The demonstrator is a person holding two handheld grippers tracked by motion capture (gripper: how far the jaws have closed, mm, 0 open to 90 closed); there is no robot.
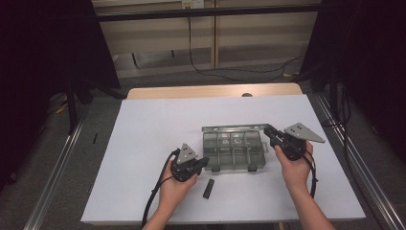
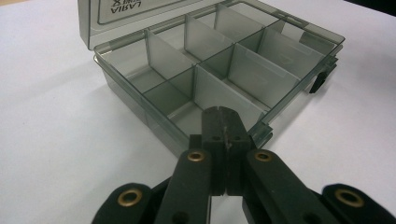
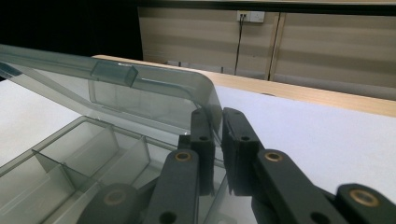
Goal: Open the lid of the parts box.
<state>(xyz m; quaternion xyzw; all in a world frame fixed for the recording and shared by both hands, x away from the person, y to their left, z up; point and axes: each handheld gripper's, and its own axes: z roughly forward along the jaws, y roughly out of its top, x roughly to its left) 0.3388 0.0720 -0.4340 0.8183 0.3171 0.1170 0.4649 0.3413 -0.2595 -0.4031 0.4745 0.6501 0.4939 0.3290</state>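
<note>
Right claw (image 3: 217,140) level, pinching lid (image 3: 154,93)

White-covered table (image 1: 143,143) — on it a compartment box (image 1: 233,151) and a small black piece (image 1: 208,189).

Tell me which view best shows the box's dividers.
The left gripper view: it looks down into the open box, so each divider stands out. The high view shows the dividers small and dim; the right gripper view shows a few behind the raised lid.
</note>
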